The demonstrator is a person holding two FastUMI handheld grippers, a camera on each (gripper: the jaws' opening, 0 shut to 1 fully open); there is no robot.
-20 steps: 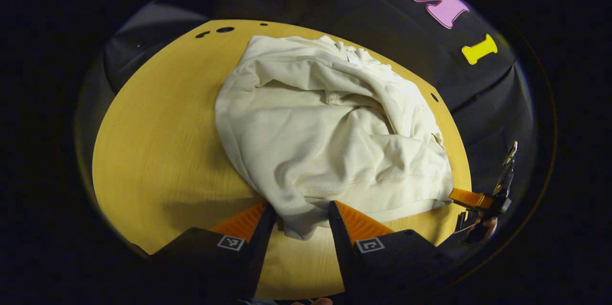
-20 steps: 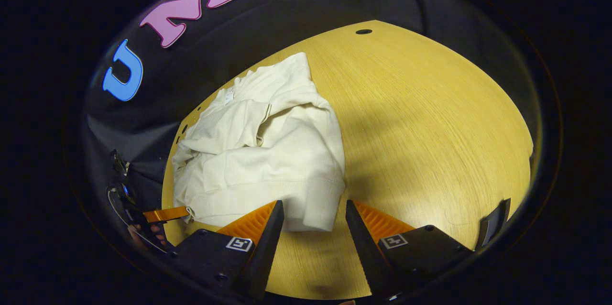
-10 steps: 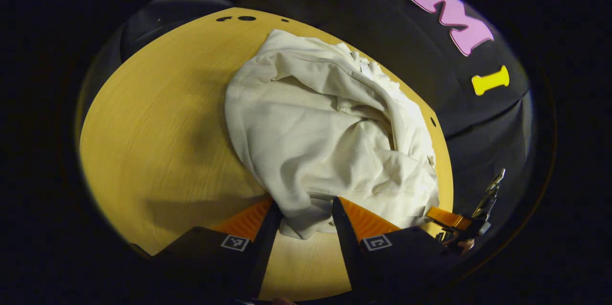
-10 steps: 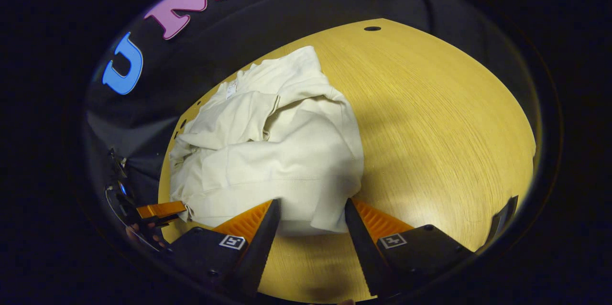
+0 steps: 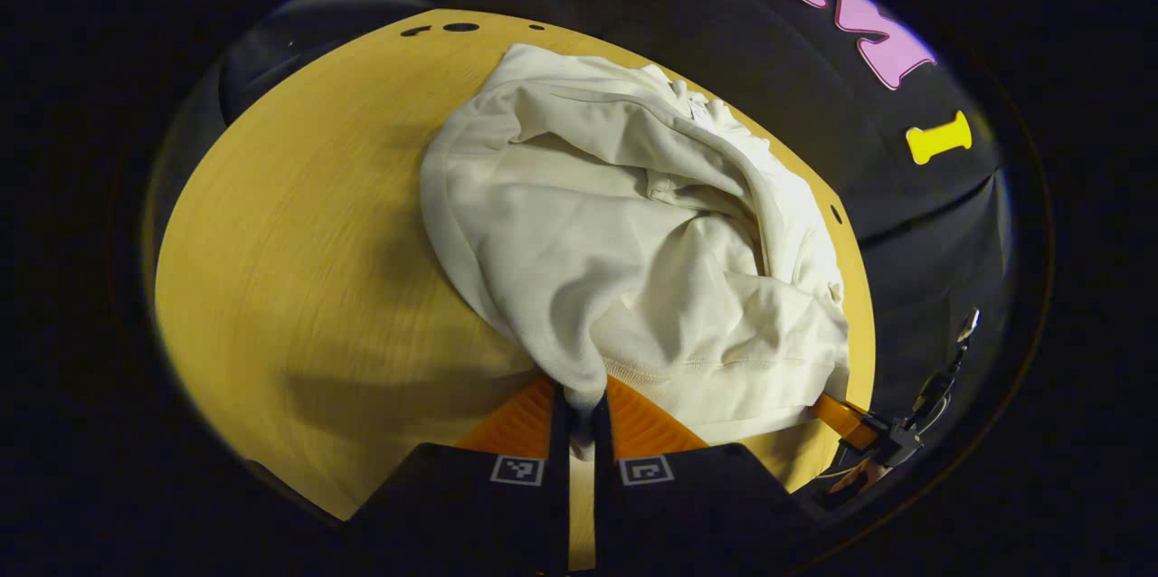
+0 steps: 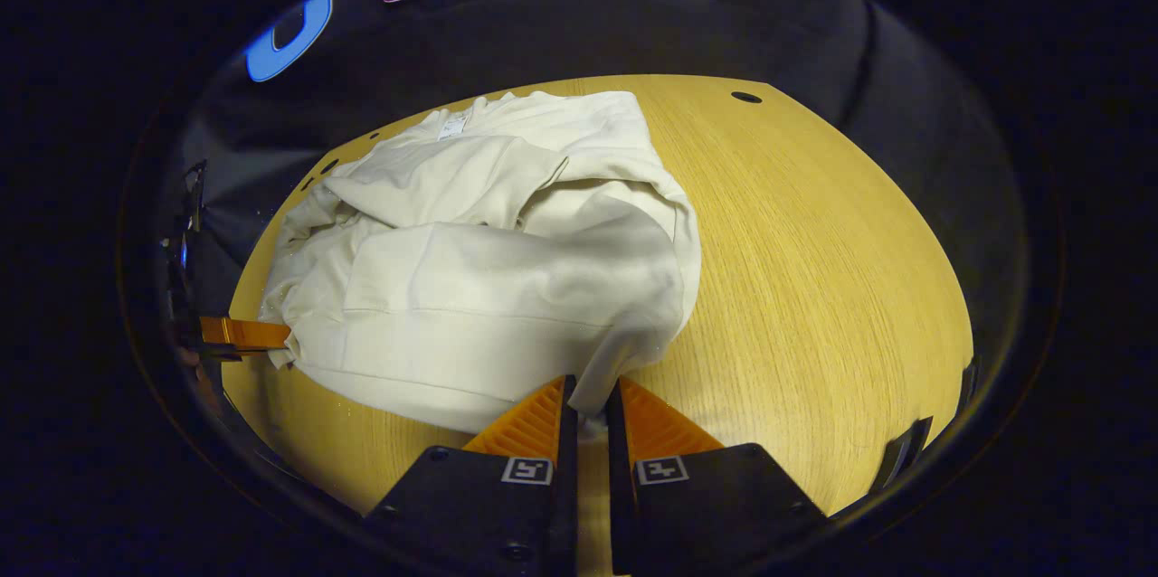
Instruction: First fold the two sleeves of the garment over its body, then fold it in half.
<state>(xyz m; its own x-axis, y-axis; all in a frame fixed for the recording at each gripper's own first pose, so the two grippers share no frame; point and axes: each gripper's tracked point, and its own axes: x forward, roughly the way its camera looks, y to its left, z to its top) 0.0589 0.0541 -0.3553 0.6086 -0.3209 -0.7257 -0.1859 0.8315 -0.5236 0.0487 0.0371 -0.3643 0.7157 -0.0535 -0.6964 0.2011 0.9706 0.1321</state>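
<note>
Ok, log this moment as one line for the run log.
stage: sleeves folded over body, half-fold starting | left gripper: shut on garment hem corner | right gripper: shut on other hem corner | garment: on table

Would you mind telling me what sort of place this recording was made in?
Most likely a staged recording booth, not a home: a bare wooden table stands against a black cloth wall, and one cream garment lies on it, pinched at its near corners by the left claw and right claw.
</note>
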